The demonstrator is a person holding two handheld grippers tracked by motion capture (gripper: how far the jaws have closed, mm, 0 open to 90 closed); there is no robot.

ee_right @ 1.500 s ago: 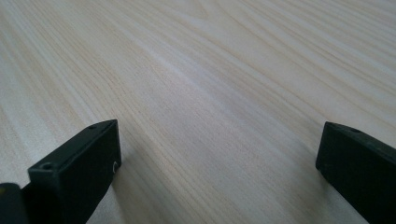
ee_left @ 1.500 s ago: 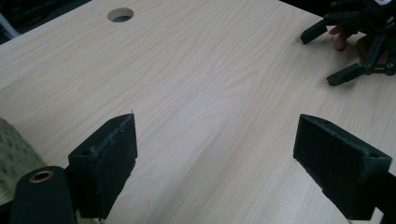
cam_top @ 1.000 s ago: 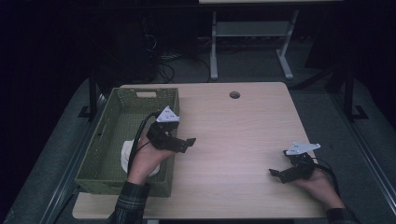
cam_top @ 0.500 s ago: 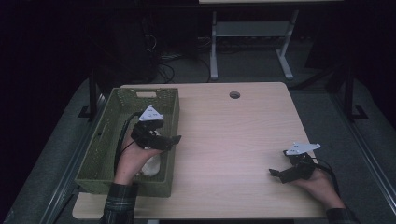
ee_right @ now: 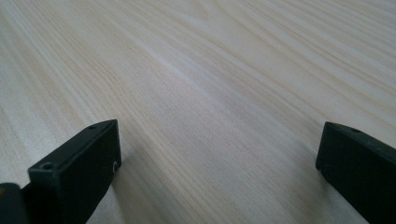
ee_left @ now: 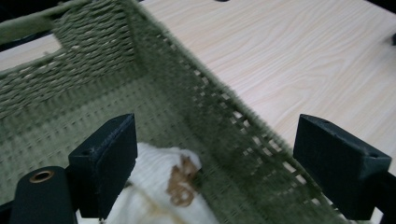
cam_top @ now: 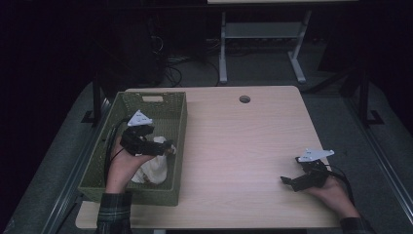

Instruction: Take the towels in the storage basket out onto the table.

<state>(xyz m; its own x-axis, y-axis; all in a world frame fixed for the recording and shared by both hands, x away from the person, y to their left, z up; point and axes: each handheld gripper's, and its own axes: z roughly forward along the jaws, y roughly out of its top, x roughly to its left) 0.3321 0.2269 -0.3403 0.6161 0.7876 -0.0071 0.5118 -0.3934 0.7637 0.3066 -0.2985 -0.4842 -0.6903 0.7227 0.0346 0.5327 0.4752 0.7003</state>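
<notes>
A green woven basket (cam_top: 183, 127) stands on the left of the wooden table (cam_top: 243, 146). A white cloth bundle (cam_top: 155, 168) with a brown patch lies in it. My left gripper (cam_top: 164, 146) hovers open just above the bundle, inside the basket near its right wall. In the left gripper view the bundle (ee_left: 154, 191) sits by the left jaw, the basket wall (ee_left: 224, 116) runs between the jaws, and the left gripper (ee_left: 224, 154) holds nothing. My right gripper (cam_top: 290, 181) rests open low over bare wood at the near right; the right gripper (ee_right: 219, 154) has only table between its jaws.
A round cable hole (cam_top: 244, 99) sits near the table's far edge. Beyond the table, white metal legs (cam_top: 223, 48) stand on a dark floor with cables (cam_top: 168, 63). Bare wood stretches between the basket and the right hand.
My left gripper has moved left from the basket's right rim to above the white bundle inside it. The right gripper has stayed put.
</notes>
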